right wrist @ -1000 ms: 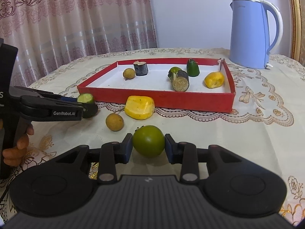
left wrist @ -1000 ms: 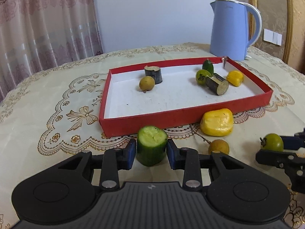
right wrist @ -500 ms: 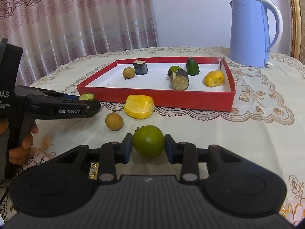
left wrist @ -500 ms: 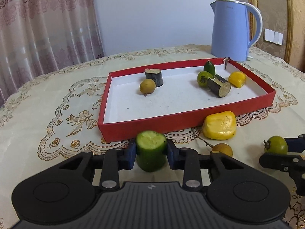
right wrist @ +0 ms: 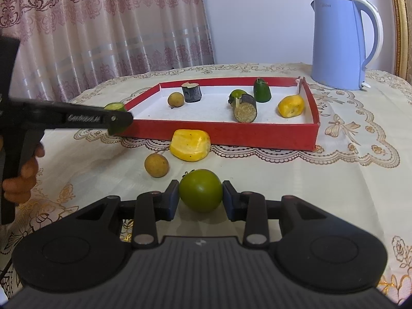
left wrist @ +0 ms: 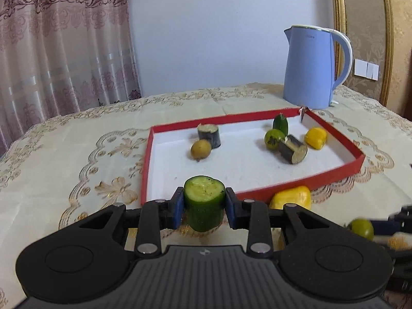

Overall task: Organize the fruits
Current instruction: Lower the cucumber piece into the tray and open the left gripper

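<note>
My left gripper (left wrist: 204, 207) is shut on a green cucumber chunk (left wrist: 204, 200) and holds it raised near the front left corner of the red tray (left wrist: 334, 173). The chunk also shows in the right wrist view (right wrist: 116, 108) beside the tray (right wrist: 221, 132). My right gripper (right wrist: 200, 199) is shut on a round green fruit (right wrist: 200, 190) low over the tablecloth. A yellow piece (right wrist: 190, 144) and a small brown fruit (right wrist: 156, 165) lie on the cloth in front of the tray. Several fruit pieces lie inside the tray.
A blue electric kettle (left wrist: 312, 68) stands behind the tray's far right corner, also in the right wrist view (right wrist: 340, 42). The table carries an embroidered cream cloth (left wrist: 64, 154). Curtains hang behind on the left.
My left gripper has lifted the cucumber chunk and carried it forward toward the tray's front left corner. My right gripper holds the green fruit in about the same place.
</note>
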`<state>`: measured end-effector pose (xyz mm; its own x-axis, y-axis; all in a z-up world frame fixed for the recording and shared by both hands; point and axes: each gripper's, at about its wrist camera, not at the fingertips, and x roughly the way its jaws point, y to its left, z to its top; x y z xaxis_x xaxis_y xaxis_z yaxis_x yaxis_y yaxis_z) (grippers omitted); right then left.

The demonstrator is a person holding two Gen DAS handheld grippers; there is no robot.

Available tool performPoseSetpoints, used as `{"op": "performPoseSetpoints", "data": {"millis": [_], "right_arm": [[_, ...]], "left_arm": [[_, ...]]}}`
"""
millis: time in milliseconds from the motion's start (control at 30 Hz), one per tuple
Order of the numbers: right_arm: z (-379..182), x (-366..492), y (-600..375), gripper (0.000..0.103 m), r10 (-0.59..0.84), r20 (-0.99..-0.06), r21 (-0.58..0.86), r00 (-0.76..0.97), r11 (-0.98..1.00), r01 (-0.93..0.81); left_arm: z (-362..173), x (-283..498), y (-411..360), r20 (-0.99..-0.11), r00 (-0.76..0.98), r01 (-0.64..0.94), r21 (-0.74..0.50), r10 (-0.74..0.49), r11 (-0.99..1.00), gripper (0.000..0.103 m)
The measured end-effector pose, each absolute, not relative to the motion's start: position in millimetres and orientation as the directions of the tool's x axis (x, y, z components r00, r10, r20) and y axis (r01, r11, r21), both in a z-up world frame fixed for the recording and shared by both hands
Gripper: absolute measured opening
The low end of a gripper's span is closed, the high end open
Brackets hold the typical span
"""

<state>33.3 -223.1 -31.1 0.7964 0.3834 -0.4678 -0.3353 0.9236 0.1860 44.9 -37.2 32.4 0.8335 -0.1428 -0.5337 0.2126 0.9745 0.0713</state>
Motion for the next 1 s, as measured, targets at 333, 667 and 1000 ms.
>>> {"op": "performPoseSetpoints", "data": {"millis": [333,667,1000], "right_arm": [[-31,33,-223,0.034,0.382,-0.471,0.183,0.795,0.924,-0.336],[-31,34,-223,0.034,0.385,-0.472,0.187,0.793,0.923,-0.337],[-32,35,-223,0.034,0.386,-0.473,0.191,0.792,0.923,-0.335]], "left_arm": [[40,80,-71,-0.513,0.852,0.199,0.137,-0.102,0.971,0.032],[28,112,-87,-0.542,0.838,0.186,0.168,-0.067,0.968,0.032],[12,135,-95,-0.581,0.813,0.181,0.185,-0.041,0.966,0.032]]}}
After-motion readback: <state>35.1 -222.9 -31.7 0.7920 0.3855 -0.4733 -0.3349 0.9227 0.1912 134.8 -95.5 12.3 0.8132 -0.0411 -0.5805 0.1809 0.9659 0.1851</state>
